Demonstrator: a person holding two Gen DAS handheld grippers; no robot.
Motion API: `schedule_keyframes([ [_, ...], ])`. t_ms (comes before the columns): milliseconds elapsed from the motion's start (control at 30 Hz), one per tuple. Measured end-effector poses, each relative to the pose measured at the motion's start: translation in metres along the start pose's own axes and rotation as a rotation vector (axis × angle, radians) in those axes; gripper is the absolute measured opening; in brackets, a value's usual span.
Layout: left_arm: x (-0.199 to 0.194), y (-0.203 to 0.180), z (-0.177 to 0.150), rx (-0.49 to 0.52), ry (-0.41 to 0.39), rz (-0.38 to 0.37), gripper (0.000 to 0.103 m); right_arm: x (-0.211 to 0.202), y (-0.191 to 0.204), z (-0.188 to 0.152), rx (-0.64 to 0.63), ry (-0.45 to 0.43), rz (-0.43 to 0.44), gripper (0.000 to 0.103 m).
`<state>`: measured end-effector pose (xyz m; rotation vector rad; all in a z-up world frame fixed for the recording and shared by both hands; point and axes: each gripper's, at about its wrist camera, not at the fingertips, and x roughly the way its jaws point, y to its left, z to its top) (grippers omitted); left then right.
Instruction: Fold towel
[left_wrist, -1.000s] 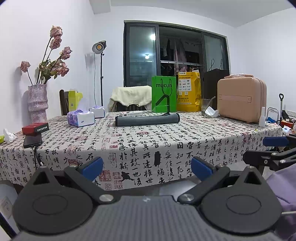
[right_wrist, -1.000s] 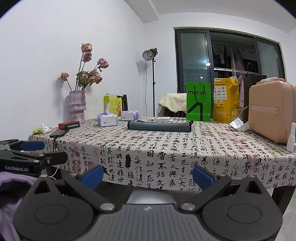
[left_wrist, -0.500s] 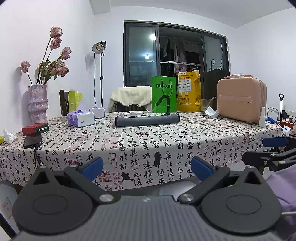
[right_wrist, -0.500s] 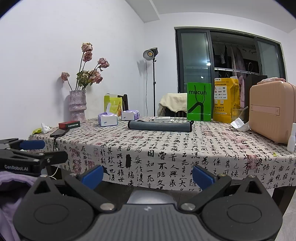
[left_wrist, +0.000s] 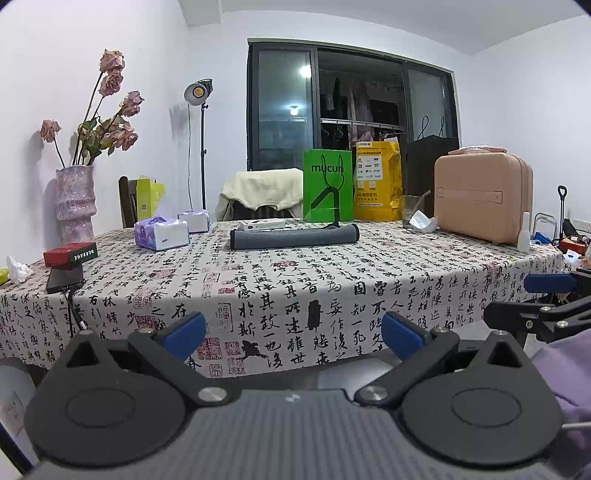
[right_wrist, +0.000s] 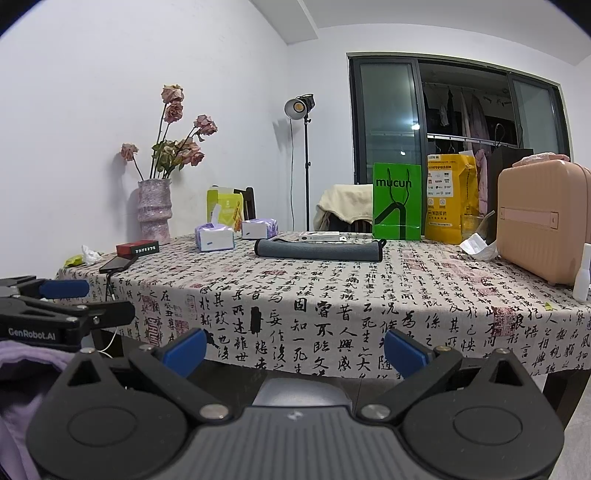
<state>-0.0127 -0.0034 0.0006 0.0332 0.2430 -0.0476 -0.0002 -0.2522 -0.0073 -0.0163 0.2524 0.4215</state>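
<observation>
The worktop (left_wrist: 369, 266) is wearing a white cloth printed with black Chinese calligraphy and red seal marks, and this cloth is hanging down over the near edge. The left hand-held gripper (left_wrist: 291, 332) is hovering level in front of that near edge, below the surface, and is pointing toward the far edge; its blue-tipped fingers (left_wrist: 183, 330) are standing wide apart and are gripping nothing. The right hand-held gripper (right_wrist: 293, 349) is hanging in the same pose just beside it, also with fingers (right_wrist: 404, 350) spread and nothing between them. In the right wrist view the side of the left tool is showing the words "GenRobot.AI".

Near the far right corner a pink hard case (left_wrist: 482, 197) is standing upright. At the far edge a green paper bag (left_wrist: 327, 190) is carrying the word "mucun", and a yellow bag (left_wrist: 376, 181) with small print, too small to read, is standing beside it. The towel (left_wrist: 294, 237), grey and rolled into a long tube, is lying across the worktop just in front of the green bag, well apart from both tools. A red box (left_wrist: 70, 253) near the left edge has white letters which I cannot read.
</observation>
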Motion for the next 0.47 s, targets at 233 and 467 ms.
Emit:
schedule_keyframes([
  [233,0.0001,0.0001,0.0,0.0,0.0,0.0,0.103,0.0009,-0.0004,-0.001,0.002,0.003,0.0,0.103],
  [467,0.0009,0.0001,0.0003,0.0,0.003,0.001,0.103,0.0011,0.0,-0.0017,0.003,0.004,0.0,0.103],
])
